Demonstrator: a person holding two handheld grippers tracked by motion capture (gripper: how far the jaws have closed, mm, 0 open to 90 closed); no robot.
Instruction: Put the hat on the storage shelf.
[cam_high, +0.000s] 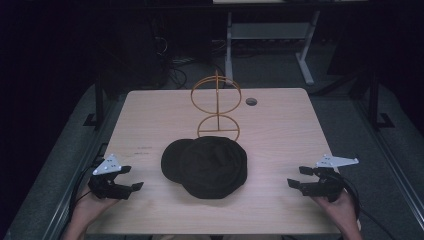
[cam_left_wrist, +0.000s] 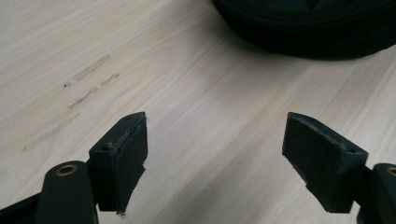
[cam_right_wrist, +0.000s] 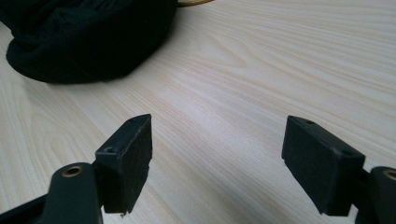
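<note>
A black cap (cam_high: 207, 166) lies flat in the middle of the light wooden table (cam_high: 280, 135), its brim toward the left. Behind it stands a golden wire stand (cam_high: 216, 105) made of two rings on a post. My left gripper (cam_high: 130, 179) rests near the table's front left, open, nothing between its jaws. In the left gripper view the cap (cam_left_wrist: 308, 23) lies ahead at upper right. My right gripper (cam_high: 299, 176) sits at the front right, open and empty. Its own view has the cap (cam_right_wrist: 84, 32) at upper left and a bit of the stand (cam_right_wrist: 194, 3).
A round cable hole (cam_high: 251, 101) is in the table's far right part. Faint dark marks (cam_left_wrist: 88, 88) streak the wood left of the cap. Beyond the table are dark floor, cables and white desk legs (cam_high: 305, 55).
</note>
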